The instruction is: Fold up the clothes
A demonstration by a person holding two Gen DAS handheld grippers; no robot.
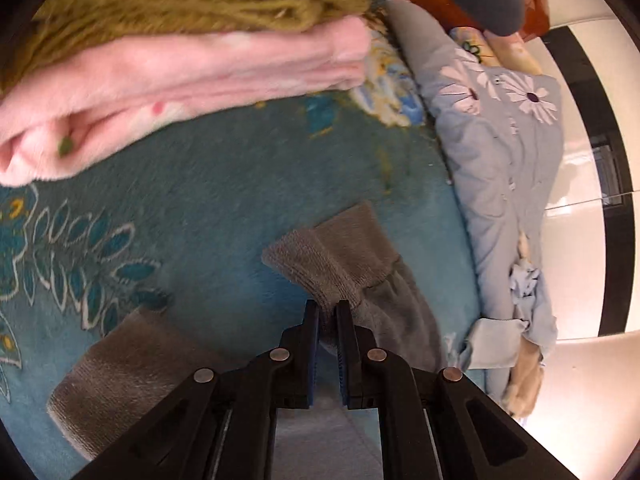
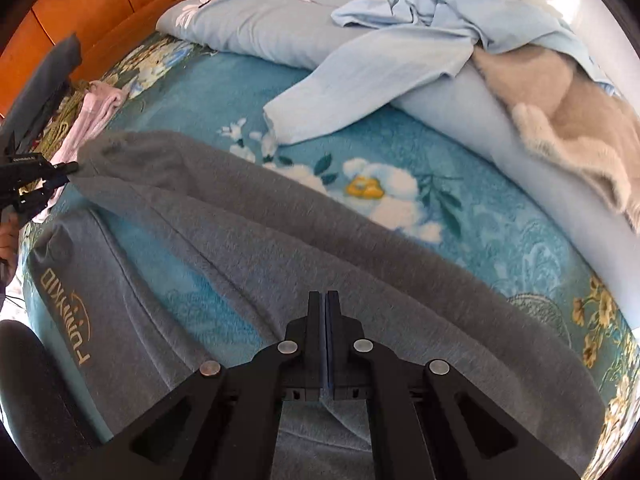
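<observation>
The only lettering clear enough to study is showing in the right wrist view, at about eight o'clock. It is sitting on the grey trousers [image 2: 280, 248], on the leg lying nearest the left edge of the picture. The print [image 2: 68, 316] is gold, running lengthwise along the leg and appearing sideways and upside down from this angle, with a thin gold arc curving beside it. The letters are looking like "POINXID", though several are staying uncertain. At about nine o'clock, small pale marking is showing on the left gripper [image 2: 70, 170], too tiny to read. The left wrist view is showing no writing.
</observation>
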